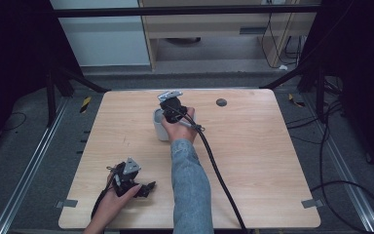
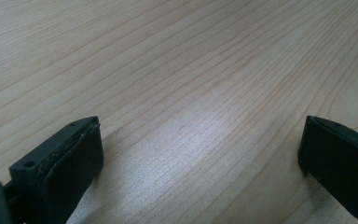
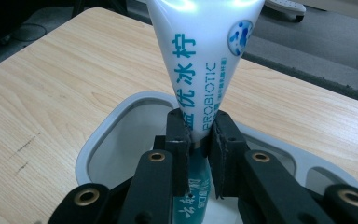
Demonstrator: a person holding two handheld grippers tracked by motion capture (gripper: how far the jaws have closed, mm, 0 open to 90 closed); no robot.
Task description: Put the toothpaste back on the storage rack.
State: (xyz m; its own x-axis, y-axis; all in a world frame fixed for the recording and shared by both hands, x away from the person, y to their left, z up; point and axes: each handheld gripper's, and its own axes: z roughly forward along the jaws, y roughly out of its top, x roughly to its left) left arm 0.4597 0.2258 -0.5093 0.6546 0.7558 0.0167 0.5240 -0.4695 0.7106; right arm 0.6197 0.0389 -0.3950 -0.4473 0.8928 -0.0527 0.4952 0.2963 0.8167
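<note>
**Tube going into the cup**

I am holding a white tube (image 3: 205,60) in my right gripper (image 3: 199,140). Its jaws are squeezing tight on the tube's narrow part. The tube is over the grey cup (image 3: 100,135), which is standing near the far middle of the worktop (image 1: 253,161). I think I am in the middle of putting the tube into the cup, or lifting it out; I cannot tell which.

In the right gripper view, the tube's long side is running straight away from the gripper. The wide flat end is pointing away from me, and the narrow end is pointing down into the cup.

If I am putting it in, the next move needs a slow push down, keeping the tube in the middle of the cup, then letting go.

My left gripper (image 1: 126,178) is resting low on the near left of the worktop. Its jaws are wide apart and holding nothing.
</note>
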